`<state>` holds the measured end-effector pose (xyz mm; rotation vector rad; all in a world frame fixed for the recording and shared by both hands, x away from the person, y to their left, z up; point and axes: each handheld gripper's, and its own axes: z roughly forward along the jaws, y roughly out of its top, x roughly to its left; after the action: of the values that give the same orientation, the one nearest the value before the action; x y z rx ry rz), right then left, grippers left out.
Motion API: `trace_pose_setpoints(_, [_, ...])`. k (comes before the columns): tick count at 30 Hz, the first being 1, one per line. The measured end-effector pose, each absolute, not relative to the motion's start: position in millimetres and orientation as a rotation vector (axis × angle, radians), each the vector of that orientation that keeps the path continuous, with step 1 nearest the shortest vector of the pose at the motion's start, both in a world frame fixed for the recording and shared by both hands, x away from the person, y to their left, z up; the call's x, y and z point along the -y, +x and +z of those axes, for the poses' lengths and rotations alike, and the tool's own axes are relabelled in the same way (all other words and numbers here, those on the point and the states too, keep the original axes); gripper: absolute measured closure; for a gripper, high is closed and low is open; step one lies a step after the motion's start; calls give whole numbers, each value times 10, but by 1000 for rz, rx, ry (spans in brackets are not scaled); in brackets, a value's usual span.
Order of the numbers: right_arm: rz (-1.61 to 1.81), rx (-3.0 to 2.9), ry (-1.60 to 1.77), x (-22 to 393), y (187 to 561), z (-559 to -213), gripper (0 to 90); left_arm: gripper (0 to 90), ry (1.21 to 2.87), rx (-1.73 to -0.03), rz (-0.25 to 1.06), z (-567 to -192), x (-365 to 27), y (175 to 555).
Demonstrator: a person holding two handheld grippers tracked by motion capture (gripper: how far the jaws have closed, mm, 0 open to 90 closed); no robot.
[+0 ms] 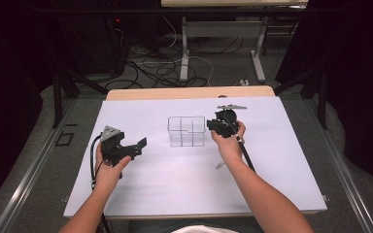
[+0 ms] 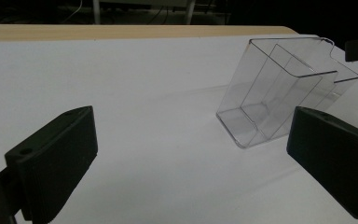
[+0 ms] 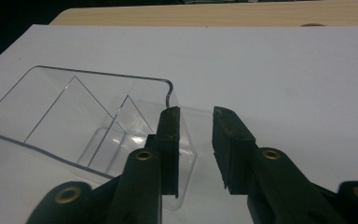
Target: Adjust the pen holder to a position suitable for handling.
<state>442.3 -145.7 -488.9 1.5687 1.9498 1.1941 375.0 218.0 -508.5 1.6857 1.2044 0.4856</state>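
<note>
high view: a clear plastic organiser box [image 1: 186,131] with inner dividers stands near the middle of a white table sheet [image 1: 175,184]. the right gripper [image 1: 214,125] is held just beside the box's right wall, at rim height. the left gripper [image 1: 138,145] hangs over the sheet to the left of the box, apart from it, with its jaws pointed toward the box. a small pale item [image 1: 220,165] lies on the sheet near the right forearm; it is too small to identify.

left gripper view: the 2 black jaws stand far apart with bare sheet between them. the organiser box [image 2: 279,93] appears tilted in this view, beyond the jaws and toward the right, not touched by either jaw.

right gripper view: the jaws are parted by a narrow gap with nothing clamped in it. 1 jaw overlaps the near corner of the organiser box [image 3: 84,116], the other is outside over the sheet. contact between the pad and the wall cannot be confirmed. 2 dividers are visible inside the box.
</note>
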Motion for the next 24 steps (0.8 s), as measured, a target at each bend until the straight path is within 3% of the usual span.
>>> trace_pose_setpoints(12, [1179,-2054,1387,1638,4371,-4781,444,19,1681,-1211,486,-5092,-2175,3751])
trace_pose_setpoints(24, [1100,-2251,1209,1838,4295,-4597,319,22,1681,-1211,488,-5094,-2172,3750])
